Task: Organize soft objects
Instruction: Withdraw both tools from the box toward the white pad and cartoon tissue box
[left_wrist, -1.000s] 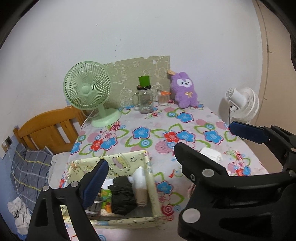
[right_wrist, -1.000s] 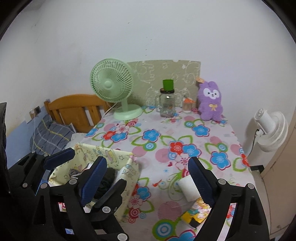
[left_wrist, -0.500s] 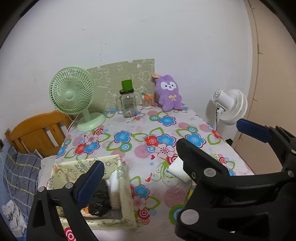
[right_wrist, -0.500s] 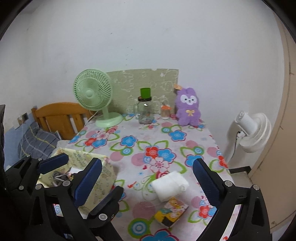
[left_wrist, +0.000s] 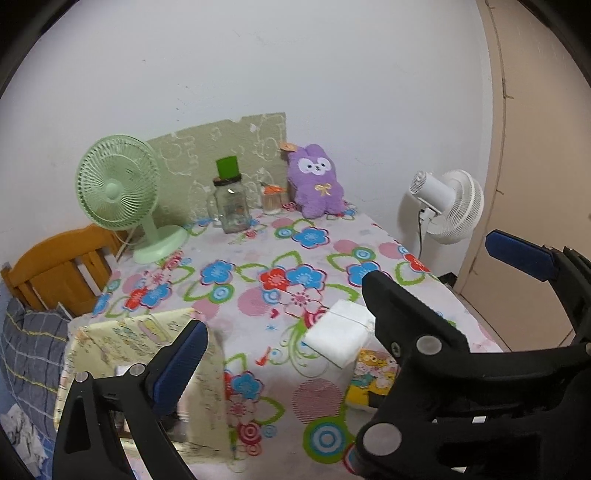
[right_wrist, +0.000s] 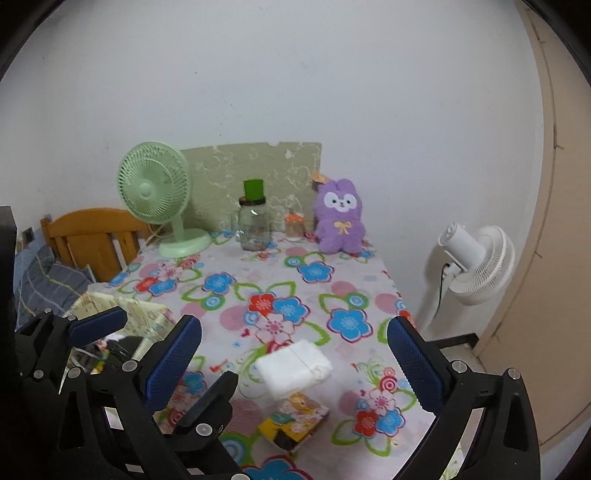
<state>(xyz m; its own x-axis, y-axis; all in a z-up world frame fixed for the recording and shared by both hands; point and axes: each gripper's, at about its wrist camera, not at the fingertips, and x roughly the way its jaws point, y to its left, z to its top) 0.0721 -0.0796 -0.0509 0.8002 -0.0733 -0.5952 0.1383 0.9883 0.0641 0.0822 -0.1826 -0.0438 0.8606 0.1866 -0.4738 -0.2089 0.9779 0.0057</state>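
Observation:
A white folded cloth (right_wrist: 293, 365) lies on the flowered tablecloth (right_wrist: 236, 317), touching a small yellow patterned pack (right_wrist: 295, 417) in front of it. My right gripper (right_wrist: 293, 325) hangs open just above and before the cloth, nothing between its pads. My left gripper (left_wrist: 288, 325) is open and empty too, close on the left; its right finger is hidden behind the right gripper's black finger. A pale yellow fabric box (left_wrist: 147, 332) stands at the table's near left with dark items inside. A purple plush (right_wrist: 340, 218) sits against the back wall.
A green desk fan (right_wrist: 155, 192), a glass jar with a green lid (right_wrist: 253, 225) and a small jar (right_wrist: 294, 227) stand along the back. A white floor fan (right_wrist: 476, 266) stands off the right edge, with a door beyond. A wooden headboard (right_wrist: 92, 236) and checked bedding are to the left.
Both grippers have swung right, away from the fabric box. The white cloth and yellow pack have come towards the middle of both views. Both pairs of jaws have widened slightly.

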